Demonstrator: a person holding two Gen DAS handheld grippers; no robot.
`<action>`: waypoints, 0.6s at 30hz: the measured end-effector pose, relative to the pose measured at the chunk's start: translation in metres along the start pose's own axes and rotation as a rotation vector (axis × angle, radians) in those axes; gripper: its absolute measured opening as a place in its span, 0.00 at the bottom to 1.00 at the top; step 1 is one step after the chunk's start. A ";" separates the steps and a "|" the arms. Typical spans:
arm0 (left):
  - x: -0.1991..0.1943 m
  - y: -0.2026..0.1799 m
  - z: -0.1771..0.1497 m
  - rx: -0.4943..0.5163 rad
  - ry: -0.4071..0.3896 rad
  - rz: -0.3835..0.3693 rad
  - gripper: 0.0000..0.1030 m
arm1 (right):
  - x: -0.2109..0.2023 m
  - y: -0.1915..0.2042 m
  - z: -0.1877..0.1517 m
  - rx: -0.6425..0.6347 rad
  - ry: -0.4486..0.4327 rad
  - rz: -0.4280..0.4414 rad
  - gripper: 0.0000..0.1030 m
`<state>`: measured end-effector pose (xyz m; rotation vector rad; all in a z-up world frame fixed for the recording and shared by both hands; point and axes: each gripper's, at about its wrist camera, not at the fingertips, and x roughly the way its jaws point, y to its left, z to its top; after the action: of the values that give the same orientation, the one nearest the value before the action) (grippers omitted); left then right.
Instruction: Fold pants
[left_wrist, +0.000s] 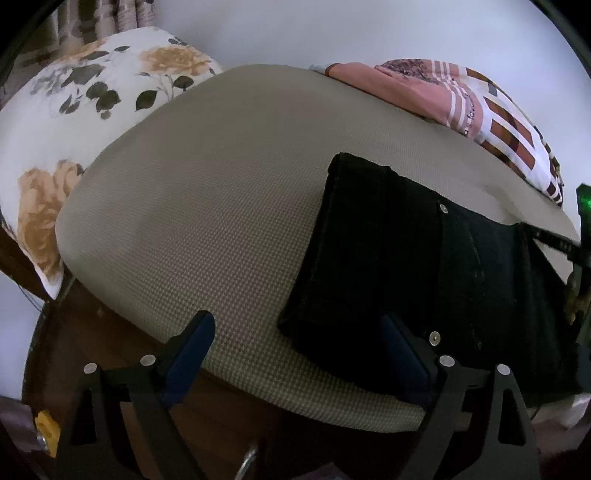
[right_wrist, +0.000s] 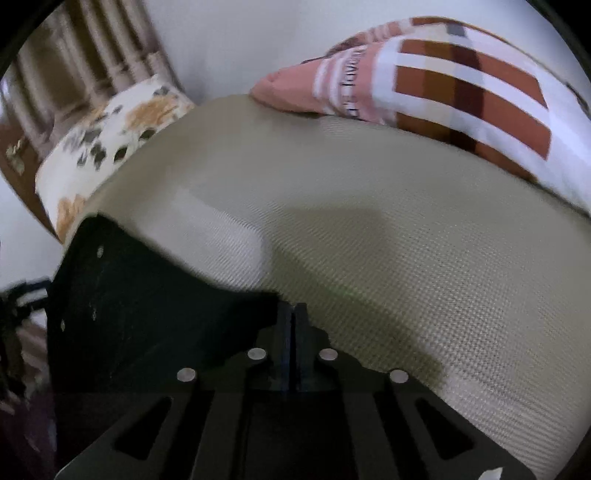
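Black pants lie folded on a beige mattress, at the right of the left wrist view, with small metal rivets showing. My left gripper is open and empty, its blue-padded fingers spread just above the mattress's near edge, the right one beside the pants' near corner. In the right wrist view the pants fill the lower left. My right gripper is shut on the pants' edge, holding a corner of the fabric over the mattress.
A floral pillow lies at the far left and a pink and brown patterned blanket at the far right of the mattress. A wooden bed frame runs below the near edge. A white wall stands behind.
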<state>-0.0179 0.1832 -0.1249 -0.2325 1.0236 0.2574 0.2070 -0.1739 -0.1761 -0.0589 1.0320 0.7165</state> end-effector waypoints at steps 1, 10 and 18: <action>0.000 0.000 0.000 0.004 -0.002 0.000 0.88 | 0.000 -0.003 0.000 0.017 0.001 0.019 0.00; -0.002 -0.005 0.004 0.027 -0.021 -0.022 0.88 | -0.044 -0.014 0.005 0.136 -0.158 0.044 0.06; 0.024 -0.011 0.007 0.099 -0.033 -0.025 0.91 | -0.009 0.015 -0.011 0.057 0.054 0.086 0.01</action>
<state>0.0029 0.1770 -0.1414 -0.1510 0.9978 0.1868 0.1866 -0.1710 -0.1704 0.0157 1.1107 0.7664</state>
